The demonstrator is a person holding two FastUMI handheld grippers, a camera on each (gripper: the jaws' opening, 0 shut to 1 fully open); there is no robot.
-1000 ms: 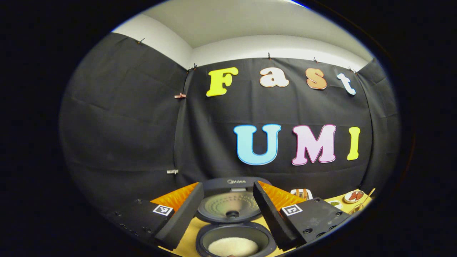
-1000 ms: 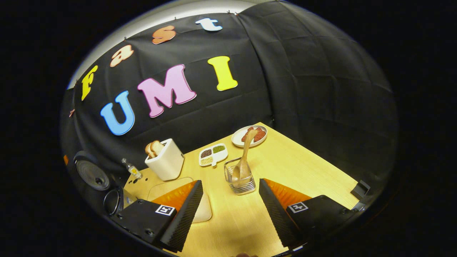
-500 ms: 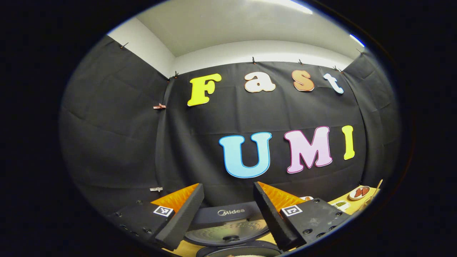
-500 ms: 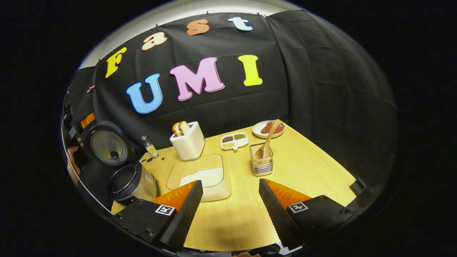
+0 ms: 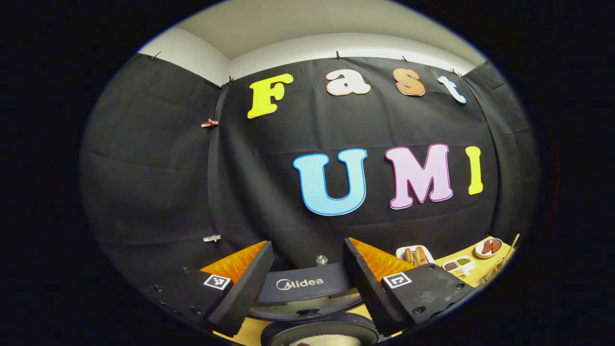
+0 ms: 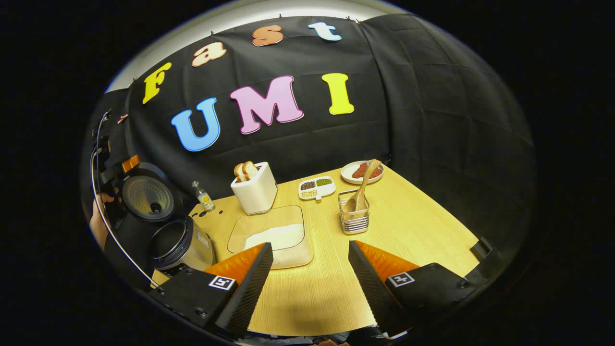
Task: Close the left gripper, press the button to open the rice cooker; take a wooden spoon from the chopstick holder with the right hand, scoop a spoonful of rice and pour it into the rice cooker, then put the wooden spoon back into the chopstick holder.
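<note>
Right gripper view: right hand-held gripper (image 6: 307, 283) spread wide, empty; wooden spoon (image 6: 360, 187) leans loosely in chopstick holder (image 6: 354, 218), so a bump might tip it.

Black cloth (image 6: 432, 120) hangs as the booth's walls on the left, far and right sides, creased in a grid of folds and clipped along its top edge. Above it runs a pale wall band (image 5: 346, 45) and a light ceiling (image 5: 288, 19). A light wooden table (image 6: 413, 226) fills the near ground, its far right corner meeting the cloth. Soft light falls from above.
</note>
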